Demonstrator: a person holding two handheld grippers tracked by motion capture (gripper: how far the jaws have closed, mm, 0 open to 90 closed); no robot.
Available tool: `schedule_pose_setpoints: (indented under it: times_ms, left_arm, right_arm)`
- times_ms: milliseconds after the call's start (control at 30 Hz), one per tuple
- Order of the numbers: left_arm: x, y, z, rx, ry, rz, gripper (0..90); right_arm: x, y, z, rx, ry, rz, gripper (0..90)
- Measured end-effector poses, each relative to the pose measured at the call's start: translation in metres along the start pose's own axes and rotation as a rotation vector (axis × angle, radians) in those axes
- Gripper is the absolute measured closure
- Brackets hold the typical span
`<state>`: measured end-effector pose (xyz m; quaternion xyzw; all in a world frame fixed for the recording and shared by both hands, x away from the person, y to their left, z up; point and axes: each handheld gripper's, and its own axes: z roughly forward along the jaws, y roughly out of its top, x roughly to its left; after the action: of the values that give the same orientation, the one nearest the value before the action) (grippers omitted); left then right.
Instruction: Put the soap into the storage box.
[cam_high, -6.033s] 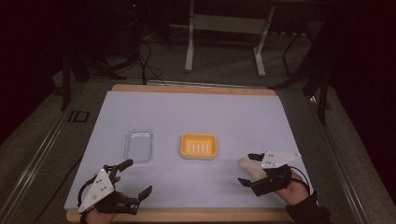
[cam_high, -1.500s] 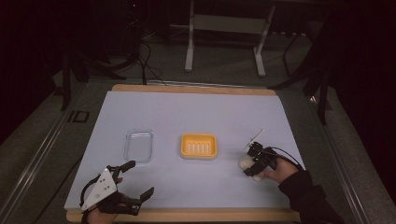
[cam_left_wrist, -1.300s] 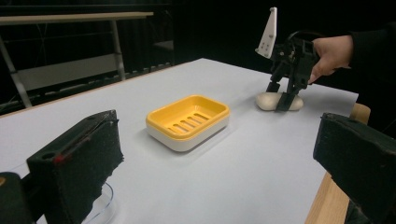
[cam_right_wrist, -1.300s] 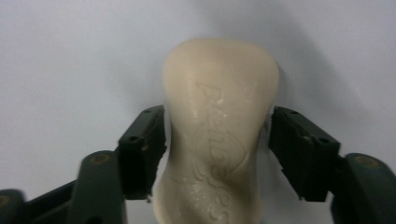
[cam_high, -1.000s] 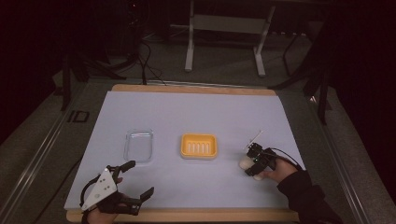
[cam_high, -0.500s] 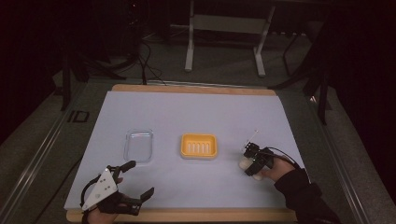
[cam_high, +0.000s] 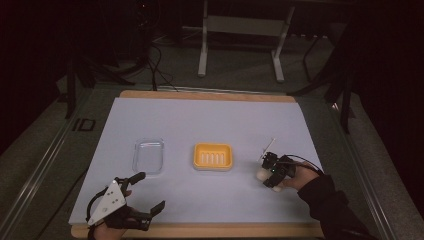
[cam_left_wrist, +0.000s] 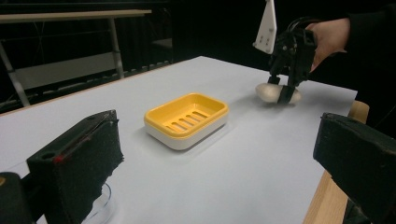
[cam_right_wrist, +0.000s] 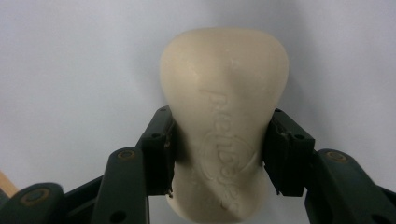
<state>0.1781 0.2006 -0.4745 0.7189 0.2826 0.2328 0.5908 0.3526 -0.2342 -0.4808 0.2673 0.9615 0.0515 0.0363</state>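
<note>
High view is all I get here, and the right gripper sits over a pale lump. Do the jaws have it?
Observer: Yes. In the right gripper view the right gripper has a pad pressed on each side of the cream soap bar.
Operator: Is the bar off the table?
Observer: Not clearly. The left gripper view shows it at the white table surface, with no clear gap beneath.
Operator: Is the yellow dish free?
Observer: Yes. The left gripper view shows the slotted soap dish with nothing in it.
</note>
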Motion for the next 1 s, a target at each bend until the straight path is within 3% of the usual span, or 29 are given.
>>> schedule_pose_setpoints:
  times_ms: [733, 1000]
  left_arm:
    - [0.0, 0.0, 0.0, 0.0, -0.001, -0.001, 1.2]
    - [0.0, 0.0, 0.0, 0.001, -0.001, -0.001, 1.1]
  right_arm:
    - [-0.004, 0.018, -0.047, -0.082, -0.035, -0.137, 50.0]
    - [-0.003, 0.026, -0.054, -0.107, -0.026, -0.156, 50.0]
